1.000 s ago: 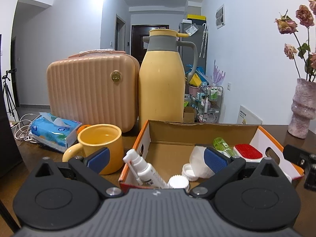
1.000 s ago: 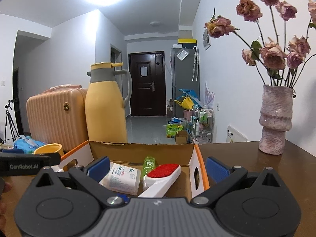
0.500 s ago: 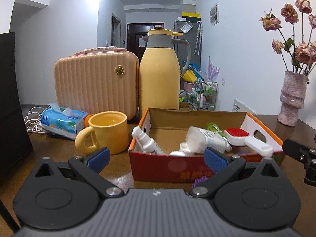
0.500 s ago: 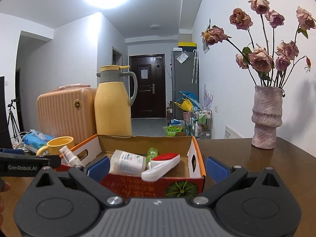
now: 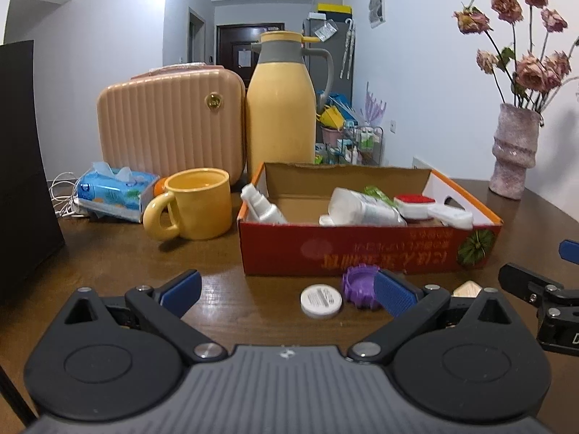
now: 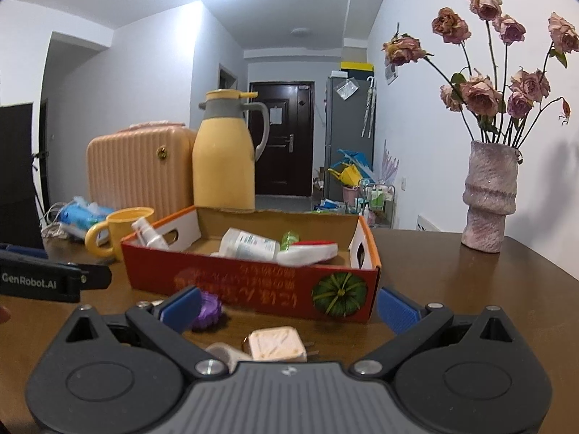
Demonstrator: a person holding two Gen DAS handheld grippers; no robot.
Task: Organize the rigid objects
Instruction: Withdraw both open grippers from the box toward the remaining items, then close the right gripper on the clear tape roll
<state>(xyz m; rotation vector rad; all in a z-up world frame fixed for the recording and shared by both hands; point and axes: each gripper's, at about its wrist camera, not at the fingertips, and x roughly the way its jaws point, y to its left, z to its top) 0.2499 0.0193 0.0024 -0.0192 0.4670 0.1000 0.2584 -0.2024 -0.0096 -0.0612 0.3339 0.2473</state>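
Spreading across the brown table (image 5: 108, 253), the scene runs from the red cardboard box (image 5: 369, 249), holding a white bottle (image 5: 365, 209) and a red-topped brush (image 5: 430, 208), down to loose bits in front of it. A purple cap (image 5: 356, 285), a white lid (image 5: 321, 301) and a beige plug (image 6: 277, 343) lie on the table near the box's front wall. Both the left gripper (image 5: 287, 289) and the right gripper (image 6: 289, 305) have their fingers apart, gripping nothing.
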